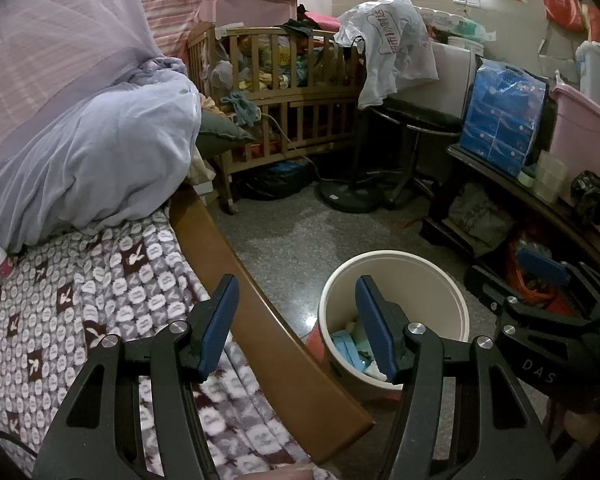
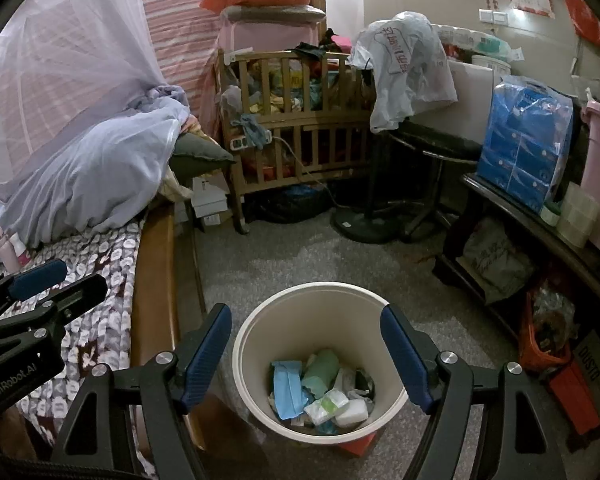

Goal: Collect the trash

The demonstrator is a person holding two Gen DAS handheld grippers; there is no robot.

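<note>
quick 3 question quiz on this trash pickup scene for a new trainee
1. True or false: the left gripper is holding a piece of trash.
2. What does the cream bin on the floor hold? A) nothing B) wrappers, tissues and a blue mask C) water
3. Which gripper hangs right over the bin's mouth?

Key
1. False: both grippers are open and hold nothing.
2. B: see the trash.
3. The right gripper; the left one is over the bed's wooden edge.
</note>
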